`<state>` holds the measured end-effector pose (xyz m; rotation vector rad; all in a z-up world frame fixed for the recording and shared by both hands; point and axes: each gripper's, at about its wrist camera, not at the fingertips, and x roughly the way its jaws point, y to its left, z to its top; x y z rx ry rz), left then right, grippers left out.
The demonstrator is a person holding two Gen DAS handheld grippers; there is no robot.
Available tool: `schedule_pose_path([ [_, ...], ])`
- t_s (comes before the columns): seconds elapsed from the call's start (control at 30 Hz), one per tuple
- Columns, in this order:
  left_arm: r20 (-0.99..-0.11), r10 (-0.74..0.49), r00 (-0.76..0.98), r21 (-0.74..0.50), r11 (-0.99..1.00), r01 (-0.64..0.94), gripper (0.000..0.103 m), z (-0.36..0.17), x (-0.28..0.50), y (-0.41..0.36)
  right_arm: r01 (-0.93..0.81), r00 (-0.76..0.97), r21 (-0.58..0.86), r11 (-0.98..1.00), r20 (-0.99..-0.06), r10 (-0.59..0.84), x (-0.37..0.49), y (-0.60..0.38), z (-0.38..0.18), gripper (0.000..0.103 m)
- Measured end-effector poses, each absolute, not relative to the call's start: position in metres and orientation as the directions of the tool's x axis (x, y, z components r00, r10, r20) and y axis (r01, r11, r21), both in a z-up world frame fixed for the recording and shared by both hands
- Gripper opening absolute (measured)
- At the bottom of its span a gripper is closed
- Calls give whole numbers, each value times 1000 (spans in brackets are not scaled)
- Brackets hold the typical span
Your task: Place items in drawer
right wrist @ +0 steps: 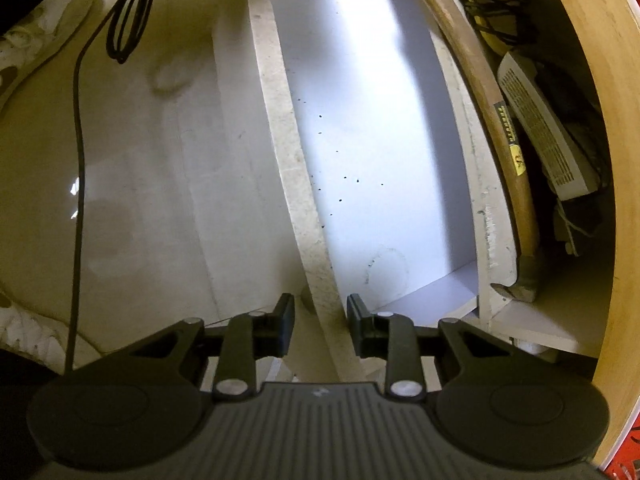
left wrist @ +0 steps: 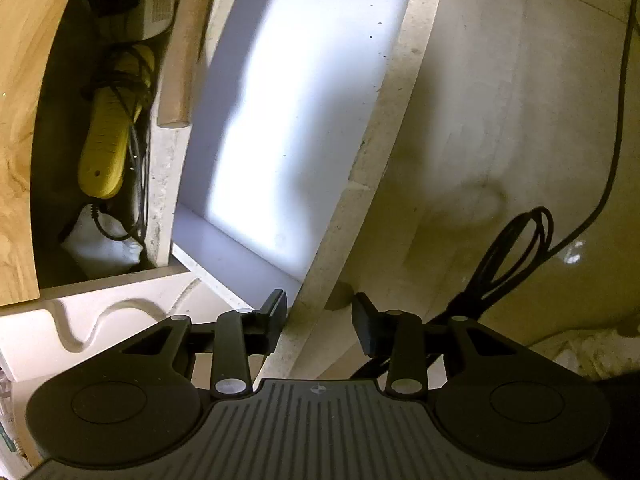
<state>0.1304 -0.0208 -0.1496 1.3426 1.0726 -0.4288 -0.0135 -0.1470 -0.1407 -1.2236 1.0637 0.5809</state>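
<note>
A white drawer [left wrist: 280,128] stands pulled out, its white bottom bare; it also shows in the right wrist view [right wrist: 372,152]. My left gripper [left wrist: 319,320] is open, its fingers straddling the drawer's front panel edge [left wrist: 384,128] at one end. My right gripper [right wrist: 320,322] is open and straddles the same front panel edge [right wrist: 280,120] at the other end. Neither gripper holds an item. A wooden-handled hammer [right wrist: 492,120] lies along the drawer's back wall, also seen in the left wrist view [left wrist: 188,48].
Behind the drawer, inside the wooden cabinet [left wrist: 16,128], lie a yellow power strip [left wrist: 108,136] with black cords, a white device [right wrist: 540,132] and a white bag [left wrist: 100,240]. A black cable loop [left wrist: 512,248] lies on the pale floor [right wrist: 152,184]. A white shoe [right wrist: 36,32] is nearby.
</note>
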Motion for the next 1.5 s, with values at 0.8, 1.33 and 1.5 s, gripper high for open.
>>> schedule_pose_path([
  [0.8, -847, 288, 447, 509, 195, 838, 32, -150, 109, -22, -891, 375, -404, 206, -912, -166, -42, -140, -143, 31],
  [1.33, -828, 200, 524, 560, 234, 795, 82, -139, 107, -26, -869, 414, -422, 258, -906, -86, -43, -138, -132, 103],
  [1.5, -845, 159, 510, 535, 246, 809, 82, -135, 103, -30, -883, 394, -390, 260, -918, -38, -48, -133, -127, 103],
])
